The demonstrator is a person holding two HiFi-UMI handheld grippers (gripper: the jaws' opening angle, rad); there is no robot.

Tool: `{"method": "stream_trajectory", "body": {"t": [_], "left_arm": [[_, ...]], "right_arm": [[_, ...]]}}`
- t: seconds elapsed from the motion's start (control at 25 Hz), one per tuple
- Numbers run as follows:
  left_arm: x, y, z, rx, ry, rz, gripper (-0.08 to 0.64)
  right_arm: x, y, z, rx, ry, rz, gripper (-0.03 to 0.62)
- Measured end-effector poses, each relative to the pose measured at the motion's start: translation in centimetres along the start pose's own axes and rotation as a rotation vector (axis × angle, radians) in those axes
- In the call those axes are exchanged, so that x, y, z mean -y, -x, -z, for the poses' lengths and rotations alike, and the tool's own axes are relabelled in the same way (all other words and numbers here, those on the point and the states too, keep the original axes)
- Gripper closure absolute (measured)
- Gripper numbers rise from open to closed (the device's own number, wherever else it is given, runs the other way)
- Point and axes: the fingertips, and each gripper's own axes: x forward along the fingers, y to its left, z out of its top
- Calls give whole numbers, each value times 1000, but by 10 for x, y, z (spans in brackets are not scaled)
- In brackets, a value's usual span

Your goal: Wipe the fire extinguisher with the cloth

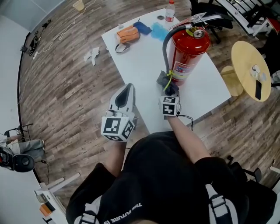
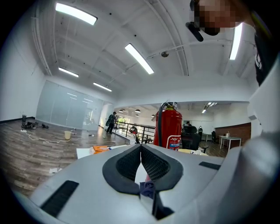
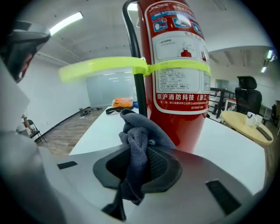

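Closest to the lens in the right gripper view, the right gripper point(image 3: 141, 151) is seen pinching a bunched grey cloth point(image 3: 144, 131) between its 2 jaws, with a loose end hanging down through them. Just beyond it, the red fire extinguisher point(image 3: 177, 65) is stood upright on the white table point(image 3: 105, 127). A yellow-green strap point(image 3: 131, 68) is wrapped round its body and black hose point(image 3: 139, 92), a detail barely made out from the head. Whether the cloth touches the cylinder cannot be told there. From the head view, the cloth point(image 1: 165, 81) is placed at the extinguisher's point(image 1: 188, 52) foot, beside the hose end.

In the left gripper view, the left gripper point(image 2: 141, 146) is shown with its jaws pressed together and nothing between them. The extinguisher point(image 2: 168, 129) is seen farther off.

Only the head view shows both arms. The right forearm point(image 1: 186, 135) is stretched forward over the table's near edge, and its gripper point(image 1: 169, 86) is aimed at the cylinder's base. The left gripper point(image 1: 128, 87) is held apart at the table's point(image 1: 140, 61) near corner, tilted upward, so that ceiling fills most of its own view.

An orange bag point(image 1: 127, 34) and a bottle point(image 1: 169, 11) are set at the far end.
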Motion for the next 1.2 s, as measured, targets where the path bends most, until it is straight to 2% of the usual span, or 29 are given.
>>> {"method": "stream_trajectory", "body": {"t": [0.12,0.2,0.28,0.36,0.48,0.52,0.6,0.64,0.72,0.84,1.04,1.12,1.2], "left_arm": [[-7,4,-2,-2,-6,-17,537],[-10,1,-1,-5,-4,-20,537],[-8,-2,1,-6,3,-14,537],[-6,-3,2,-5,4,-8,537],[0,-7,1,-4,5,4,537],[1,-8,1,-3,6,7,537],[4,-8,-1,-2,6,9,537],[5,-7,-1,-2,5,9,537],[5,-7,-2,-5,3,8,537],[9,-11,-2,2,9,16,537],[17,-13,-7,17,7,32,537],[17,-11,-10,22,5,31,537],[16,-9,-11,25,6,25,537]], "right_arm": [[-7,5,-10,67,30,-50,522],[0,14,-24,120,-18,-46,522],[6,31,-44,200,-36,-54,522],[5,54,-73,290,-11,-72,522],[-3,79,-100,325,-49,-123,522],[-8,90,-109,353,-42,-149,522],[-21,118,-139,461,37,-179,522],[-23,132,-160,520,71,-174,522],[-14,151,-199,587,75,-134,522],[9,156,-249,597,59,-70,522],[-4,171,-305,641,108,-77,522],[-2,175,-323,651,87,-57,522],[4,181,-338,657,25,-45,520]]}}
